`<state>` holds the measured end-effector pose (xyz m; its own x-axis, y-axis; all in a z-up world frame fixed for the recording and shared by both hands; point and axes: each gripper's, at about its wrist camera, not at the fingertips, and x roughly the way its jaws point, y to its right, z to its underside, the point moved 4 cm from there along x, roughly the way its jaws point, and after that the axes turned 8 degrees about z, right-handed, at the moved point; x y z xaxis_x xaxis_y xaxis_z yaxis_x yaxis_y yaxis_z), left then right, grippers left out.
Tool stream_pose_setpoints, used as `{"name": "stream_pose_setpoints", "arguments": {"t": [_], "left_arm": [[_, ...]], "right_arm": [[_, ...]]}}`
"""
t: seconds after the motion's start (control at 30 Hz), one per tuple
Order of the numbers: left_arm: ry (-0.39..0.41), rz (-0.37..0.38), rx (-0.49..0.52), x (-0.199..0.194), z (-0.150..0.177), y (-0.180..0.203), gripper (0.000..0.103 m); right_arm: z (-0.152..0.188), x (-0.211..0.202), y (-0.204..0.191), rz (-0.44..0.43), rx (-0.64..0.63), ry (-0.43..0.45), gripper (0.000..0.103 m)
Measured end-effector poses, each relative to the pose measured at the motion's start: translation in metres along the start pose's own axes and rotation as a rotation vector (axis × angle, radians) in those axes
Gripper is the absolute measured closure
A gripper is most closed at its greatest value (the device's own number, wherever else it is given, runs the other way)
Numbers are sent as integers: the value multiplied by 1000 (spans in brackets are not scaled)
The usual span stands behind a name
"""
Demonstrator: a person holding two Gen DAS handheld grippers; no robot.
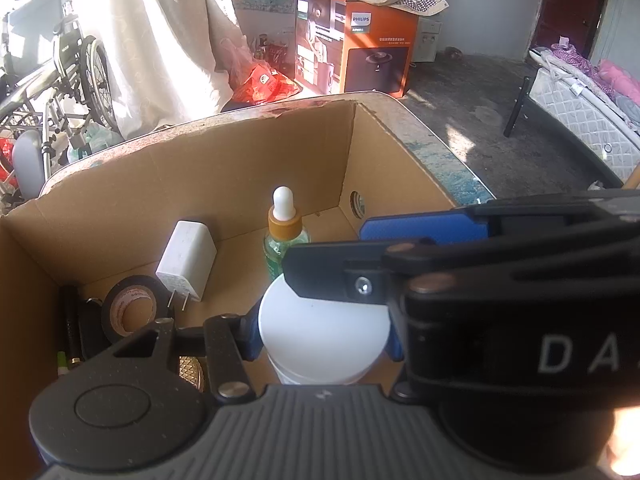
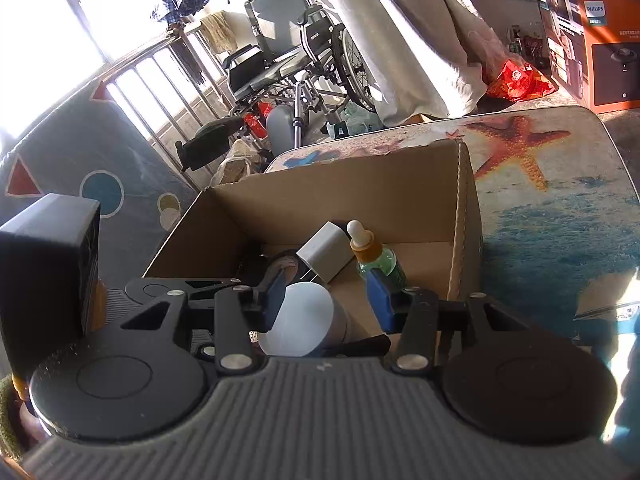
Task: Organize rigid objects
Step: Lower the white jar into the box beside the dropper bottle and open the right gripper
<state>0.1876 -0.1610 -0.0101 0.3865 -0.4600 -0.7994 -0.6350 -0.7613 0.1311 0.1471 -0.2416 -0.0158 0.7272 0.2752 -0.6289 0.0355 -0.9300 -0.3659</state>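
An open cardboard box (image 1: 160, 176) stands on the table and also shows in the right wrist view (image 2: 360, 196). My left gripper (image 1: 322, 340) is shut on a white-lidded jar (image 1: 324, 332) and holds it inside the box. The box holds a green dropper bottle (image 1: 285, 232), a white charger plug (image 1: 186, 260) and a black tape roll (image 1: 130, 308). My right gripper (image 2: 326, 300) is open just above the box's near side, over the jar (image 2: 300, 320). Its blue-padded fingers (image 1: 424, 230) cross the left wrist view.
The table (image 2: 560, 208) has a starfish and sea print and lies open to the right of the box. A black box (image 2: 48, 264) stands at the left. A wheelchair (image 2: 288, 52), an orange carton (image 1: 356, 48) and a bed (image 1: 580, 96) are beyond the table.
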Motion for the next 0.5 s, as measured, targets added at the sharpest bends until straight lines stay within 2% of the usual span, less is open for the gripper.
{"name": "stream_pose_setpoints", "arguments": {"t": [0.13,0.3,0.5], "left_arm": [[7,3,2,0,-1,2,41],[32,-5,10,-4,-2,3,27],[51,-15,11,-9,-1,4,24]], "right_arm": [[-1,0,1,5,-2,3,58],[-3,-4,3,15,-8,16,58],[-6,-13,3,24,-13,39,57]]}}
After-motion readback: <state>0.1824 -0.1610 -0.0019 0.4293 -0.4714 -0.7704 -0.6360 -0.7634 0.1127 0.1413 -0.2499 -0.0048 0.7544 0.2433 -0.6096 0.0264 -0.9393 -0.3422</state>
